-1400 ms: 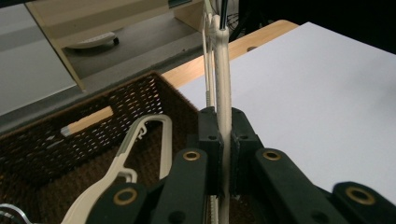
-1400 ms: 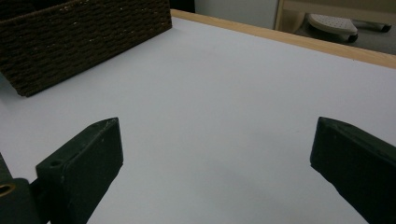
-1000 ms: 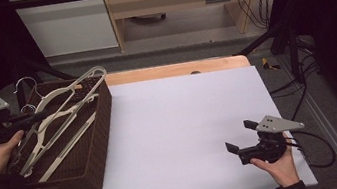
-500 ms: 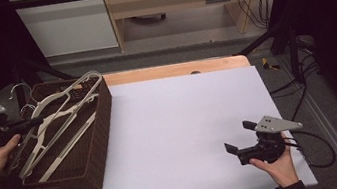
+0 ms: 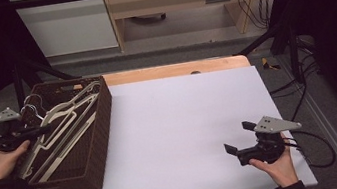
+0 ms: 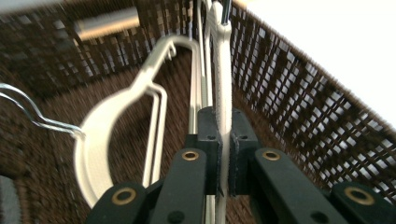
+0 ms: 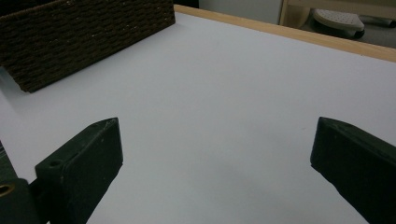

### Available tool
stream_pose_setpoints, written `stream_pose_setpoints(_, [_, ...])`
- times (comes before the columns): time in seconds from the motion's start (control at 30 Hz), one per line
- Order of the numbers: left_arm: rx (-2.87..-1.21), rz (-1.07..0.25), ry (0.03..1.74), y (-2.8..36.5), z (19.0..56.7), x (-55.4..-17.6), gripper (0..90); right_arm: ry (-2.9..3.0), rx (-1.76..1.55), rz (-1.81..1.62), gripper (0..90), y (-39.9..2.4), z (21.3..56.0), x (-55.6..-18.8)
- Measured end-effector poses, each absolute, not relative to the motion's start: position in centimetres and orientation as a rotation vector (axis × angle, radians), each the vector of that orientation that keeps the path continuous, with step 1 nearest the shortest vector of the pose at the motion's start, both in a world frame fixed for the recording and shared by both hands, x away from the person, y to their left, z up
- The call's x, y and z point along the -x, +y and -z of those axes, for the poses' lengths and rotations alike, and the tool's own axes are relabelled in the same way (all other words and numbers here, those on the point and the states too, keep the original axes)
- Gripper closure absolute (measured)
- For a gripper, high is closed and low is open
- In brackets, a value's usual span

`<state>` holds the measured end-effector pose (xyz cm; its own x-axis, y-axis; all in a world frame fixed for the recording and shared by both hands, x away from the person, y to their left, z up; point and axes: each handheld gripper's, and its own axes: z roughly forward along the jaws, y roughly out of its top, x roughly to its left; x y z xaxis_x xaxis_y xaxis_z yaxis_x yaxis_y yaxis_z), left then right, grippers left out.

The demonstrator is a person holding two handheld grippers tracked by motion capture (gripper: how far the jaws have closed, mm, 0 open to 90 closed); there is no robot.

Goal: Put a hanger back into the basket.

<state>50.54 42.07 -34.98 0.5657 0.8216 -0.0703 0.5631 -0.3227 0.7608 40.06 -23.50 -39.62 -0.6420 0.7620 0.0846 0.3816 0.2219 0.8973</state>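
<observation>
High view: the left gripper has sunk lower into the wicker basket at the table's left, among the white hangers. The right gripper has not moved, at the near right.

Left gripper view: its jaws pinch one white hanger bar, so a lift-out looks ready.

Right gripper view: its jaws stand wide over the bare table.

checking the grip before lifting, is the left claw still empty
No, the left claw is shut on a white hanger inside the basket.
</observation>
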Motion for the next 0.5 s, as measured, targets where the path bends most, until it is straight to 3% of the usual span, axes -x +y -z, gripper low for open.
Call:
stream_pose_setpoints(0.17, [-2.04, -0.37, 1.155, 42.0, 36.8, -50.9, 85.3, 2.129, -1.06, -1.396, 2.7, -23.5, 39.6, -40.1])
stream_pose_setpoints(0.37, [-2.02, -0.408, 1.27, 42.0, 37.5, -51.2, 83.5, 2.133, -1.065, -1.398, 2.7, -23.4, 39.7, -40.1])
stream_pose_setpoints(0.5, [-1.971, -0.484, 1.374, 42.8, 37.5, -50.9, 73.1, 2.134, -1.066, -1.399, 2.7, -23.4, 39.7, -40.0])
